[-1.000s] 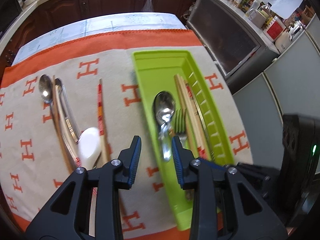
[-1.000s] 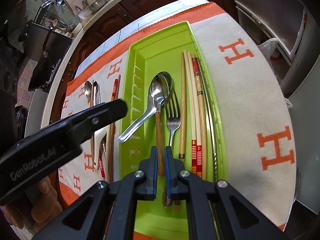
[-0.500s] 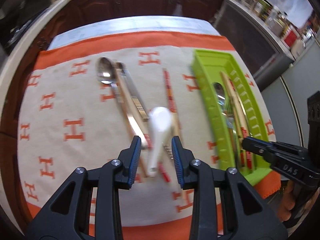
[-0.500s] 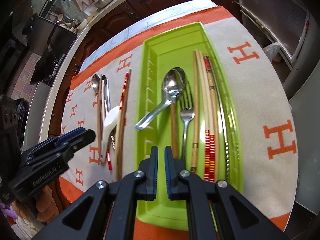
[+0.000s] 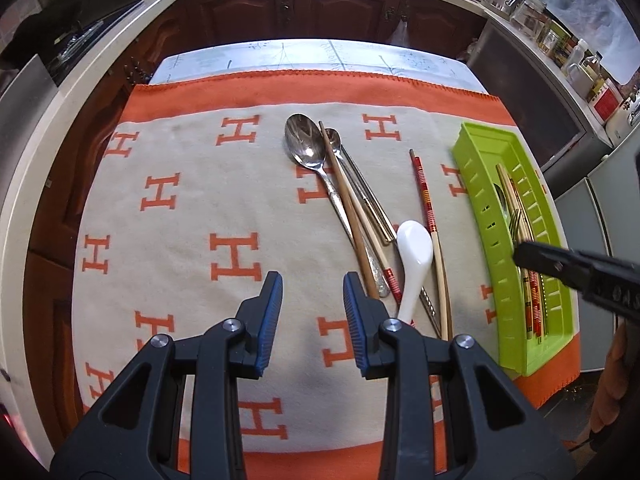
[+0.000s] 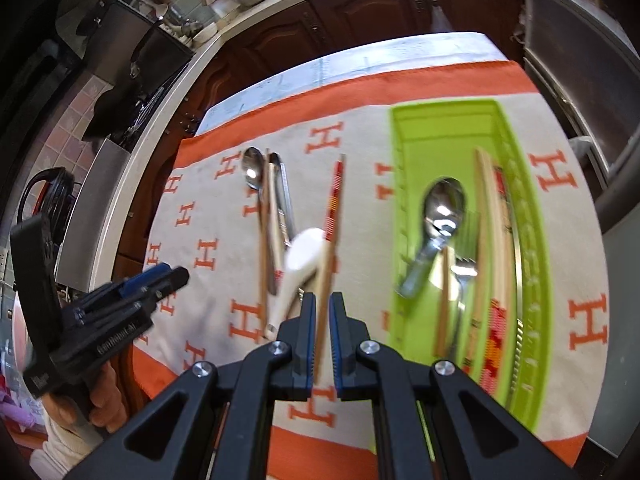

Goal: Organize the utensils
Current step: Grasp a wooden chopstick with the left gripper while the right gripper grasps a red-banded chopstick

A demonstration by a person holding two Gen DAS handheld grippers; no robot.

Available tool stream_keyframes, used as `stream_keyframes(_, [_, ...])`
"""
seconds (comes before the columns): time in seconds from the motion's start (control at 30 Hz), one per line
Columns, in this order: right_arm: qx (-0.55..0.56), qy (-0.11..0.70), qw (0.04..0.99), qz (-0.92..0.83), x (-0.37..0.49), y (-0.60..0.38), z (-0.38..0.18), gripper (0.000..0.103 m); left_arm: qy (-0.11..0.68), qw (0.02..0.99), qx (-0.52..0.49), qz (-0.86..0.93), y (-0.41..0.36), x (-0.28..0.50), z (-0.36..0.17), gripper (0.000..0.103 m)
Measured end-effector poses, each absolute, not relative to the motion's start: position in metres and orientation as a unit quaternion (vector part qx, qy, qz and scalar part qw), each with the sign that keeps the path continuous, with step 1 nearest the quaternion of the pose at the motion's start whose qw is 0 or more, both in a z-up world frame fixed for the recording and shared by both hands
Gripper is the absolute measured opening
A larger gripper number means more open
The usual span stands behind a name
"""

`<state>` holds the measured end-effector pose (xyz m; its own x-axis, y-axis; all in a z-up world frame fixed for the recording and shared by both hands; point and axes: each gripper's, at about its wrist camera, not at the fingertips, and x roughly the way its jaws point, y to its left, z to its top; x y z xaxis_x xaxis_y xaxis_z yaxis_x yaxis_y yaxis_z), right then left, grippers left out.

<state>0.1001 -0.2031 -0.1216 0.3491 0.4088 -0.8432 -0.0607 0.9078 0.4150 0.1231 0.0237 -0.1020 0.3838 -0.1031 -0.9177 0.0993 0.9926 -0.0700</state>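
Orange "H" letters cover the cloth [image 5: 192,184]; the left gripper [image 6: 154,280] reads, perhaps, "GenRobot.AI".

Left tool [image 5: 312,296]: black plastic frame with triangular cut-outs, silver screws, ribbed blue pads [image 5: 270,312]. Right tool [image 6: 322,322]: same build, blue-lined fingers. White lettering on the left tool's side, at 8 o'clock in the right wrist view. Cream sleeve [image 6: 60,444].

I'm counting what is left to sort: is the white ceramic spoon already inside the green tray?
No, the white ceramic spoon lies on the cloth among the loose utensils, well apart from the green tray.
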Motion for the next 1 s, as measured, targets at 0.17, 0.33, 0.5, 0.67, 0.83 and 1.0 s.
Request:
stream_keyframes(0.17, [0.155, 0.574, 0.793, 0.133, 0.139, -0.181, -0.123, 0.021, 0.564, 0.823, -0.012, -0.065, 0.029, 0.151, -0.107, 0.034])
stream_keyframes(0.33, [0.145, 0.596, 0.783, 0.106, 0.179, -0.168, -0.139, 0.025, 0.585, 0.808, -0.027, -0.062, 0.028, 0.181, -0.124, 0.038])
stream_keyframes(0.5, [0.139, 0.623, 0.766, 0.081, 0.203, -0.164, -0.166, 0.025, 0.609, 0.79, -0.03, -0.065, 0.013, 0.201, -0.15, 0.038])
stream_keyframes(0.67, [0.121, 0.642, 0.754, 0.063, 0.212, -0.158, -0.187, 0.024, 0.622, 0.78, -0.022, -0.068, -0.004, 0.208, -0.171, 0.038])
stream_keyframes(0.83, [0.101, 0.644, 0.755, 0.063, 0.212, -0.151, -0.192, 0.014, 0.632, 0.772, -0.014, -0.067, -0.015, 0.208, -0.185, 0.038])
stream_keyframes(1.0, [0.079, 0.644, 0.759, 0.057, 0.212, -0.146, -0.197, 0.007, 0.633, 0.772, -0.012, -0.06, -0.021, 0.208, -0.195, 0.037])
